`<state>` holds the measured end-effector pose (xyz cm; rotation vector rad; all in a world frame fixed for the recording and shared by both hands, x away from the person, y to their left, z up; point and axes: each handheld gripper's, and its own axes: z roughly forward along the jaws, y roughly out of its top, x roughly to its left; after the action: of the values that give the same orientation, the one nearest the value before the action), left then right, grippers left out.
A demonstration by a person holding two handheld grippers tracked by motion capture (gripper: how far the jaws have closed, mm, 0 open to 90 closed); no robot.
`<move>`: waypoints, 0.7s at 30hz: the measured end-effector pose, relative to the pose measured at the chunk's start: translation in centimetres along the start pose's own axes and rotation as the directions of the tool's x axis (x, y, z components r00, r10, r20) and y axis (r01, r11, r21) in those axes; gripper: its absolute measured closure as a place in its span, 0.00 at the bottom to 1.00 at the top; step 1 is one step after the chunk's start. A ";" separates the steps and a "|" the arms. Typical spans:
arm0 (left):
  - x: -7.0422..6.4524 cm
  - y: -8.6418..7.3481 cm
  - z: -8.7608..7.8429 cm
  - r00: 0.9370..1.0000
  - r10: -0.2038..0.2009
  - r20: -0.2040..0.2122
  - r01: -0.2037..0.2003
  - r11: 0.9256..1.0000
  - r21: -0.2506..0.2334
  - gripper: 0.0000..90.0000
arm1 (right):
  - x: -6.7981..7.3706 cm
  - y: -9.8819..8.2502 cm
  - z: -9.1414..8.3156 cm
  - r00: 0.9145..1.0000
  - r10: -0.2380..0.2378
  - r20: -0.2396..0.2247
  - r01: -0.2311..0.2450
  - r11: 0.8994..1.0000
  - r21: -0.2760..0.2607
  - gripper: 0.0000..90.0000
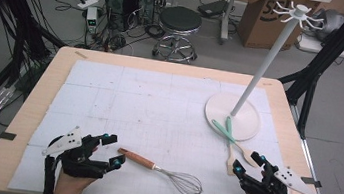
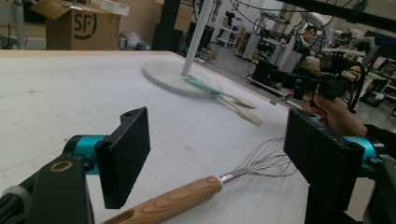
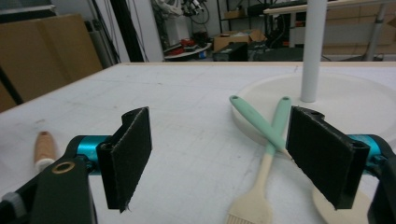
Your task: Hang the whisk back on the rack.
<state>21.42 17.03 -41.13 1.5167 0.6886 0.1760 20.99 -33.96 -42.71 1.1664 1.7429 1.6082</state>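
A whisk point(image 1: 162, 171) with a wooden handle lies near the table's front edge. My left gripper point(image 1: 115, 150) stands open just left of the handle's end. In the left gripper view the handle point(image 2: 177, 198) lies low between the open jaws of my left gripper point(image 2: 217, 158), with no pad touching it. My right gripper point(image 1: 248, 162) is open at the front right, beside a green-handled brush point(image 1: 230, 157) and a green-handled spatula point(image 1: 245, 154). The two lie crossed, handles resting on the stand's round base point(image 1: 246, 129). In the right gripper view the brush point(image 3: 261, 186) lies between the open jaws of my right gripper point(image 3: 219, 158).
A white hook stand point(image 1: 271, 54) rises from its base at the back right of the white mat point(image 1: 159, 105). The table's right edge is close to my right hand. A stool point(image 1: 179, 30), boxes and cables are on the floor beyond the table.
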 end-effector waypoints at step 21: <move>-0.7 -0.3 -2.4 1.000 0.028 -0.002 -0.028 1.000 0.003 0.24 | 5.3 6.0 9.7 0.873 0.195 -0.446 -0.043 0.944 0.328 0.38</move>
<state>19.51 18.65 -40.98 1.5293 0.6702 0.1981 27.80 -24.61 -37.66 1.0946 2.3468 1.8605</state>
